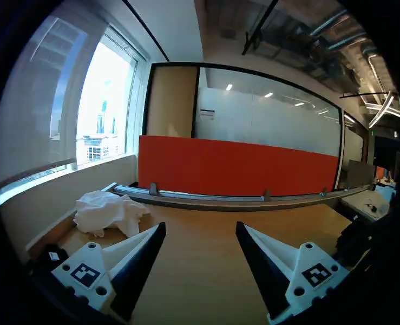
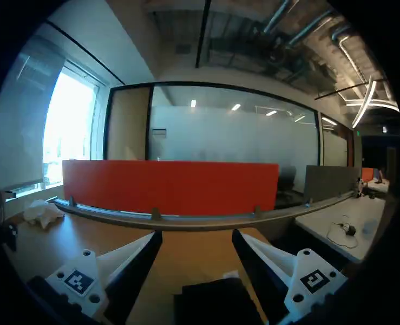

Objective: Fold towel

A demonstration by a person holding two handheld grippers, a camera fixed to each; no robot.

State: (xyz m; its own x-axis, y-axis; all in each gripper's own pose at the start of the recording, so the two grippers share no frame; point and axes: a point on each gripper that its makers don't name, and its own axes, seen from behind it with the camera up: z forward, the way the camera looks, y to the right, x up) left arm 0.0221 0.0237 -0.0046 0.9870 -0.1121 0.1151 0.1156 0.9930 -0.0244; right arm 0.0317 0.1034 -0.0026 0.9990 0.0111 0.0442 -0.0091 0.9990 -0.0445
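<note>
Wood desk (image 1: 200, 254), white towel (image 1: 109, 212) crumpled nr window (image 1: 105, 119), long axis unclear

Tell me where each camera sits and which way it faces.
Left gripper view: rides on the left tool, facing along the light wooden desk toward the orange rectangular divider panel; its two white-and-black fingers show, apart.
Right gripper view: rides on the right tool, facing the same panel; its fingers show, apart.
Shared: the desk, the panel, and the crumpled white cloth towel, at left in both.
</note>
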